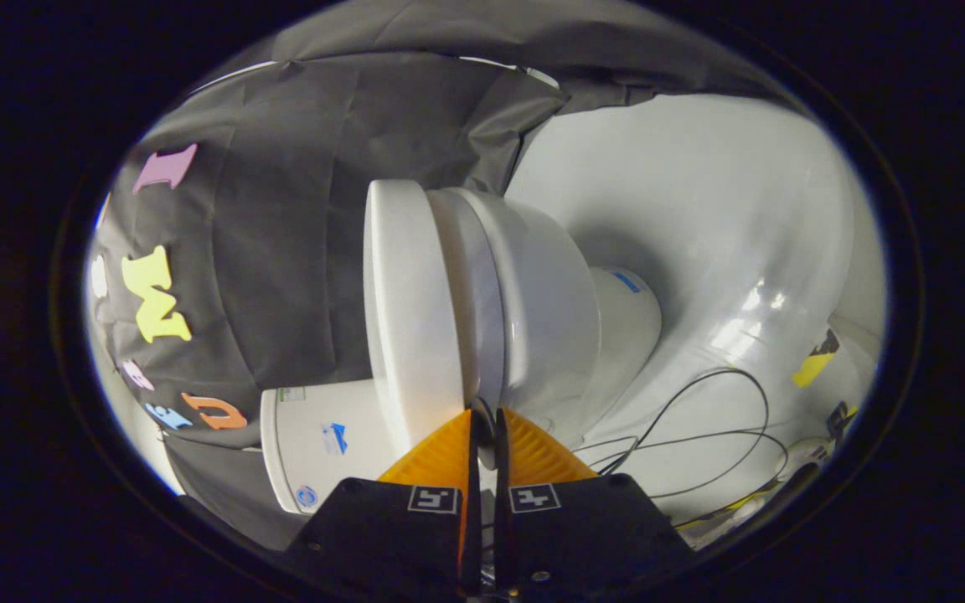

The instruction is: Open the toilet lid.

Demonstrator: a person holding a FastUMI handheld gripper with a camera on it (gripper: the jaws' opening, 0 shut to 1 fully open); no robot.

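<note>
A recording booth set up as a bathroom: a white toilet [482, 310] with its tank [323, 444] at about seven o'clock stands against draped black cloth [281, 209], on a glossy white floor [700, 234] with loose cables [700, 419] at four o'clock.

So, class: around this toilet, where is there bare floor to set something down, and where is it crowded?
Bare white floor lies beyond the toilet bowl, up to the black cloth wall. Nearer the gripper, black cables loop across the floor, so that side is crowded. The nearly shut fingers sit at the lid edge.
</note>
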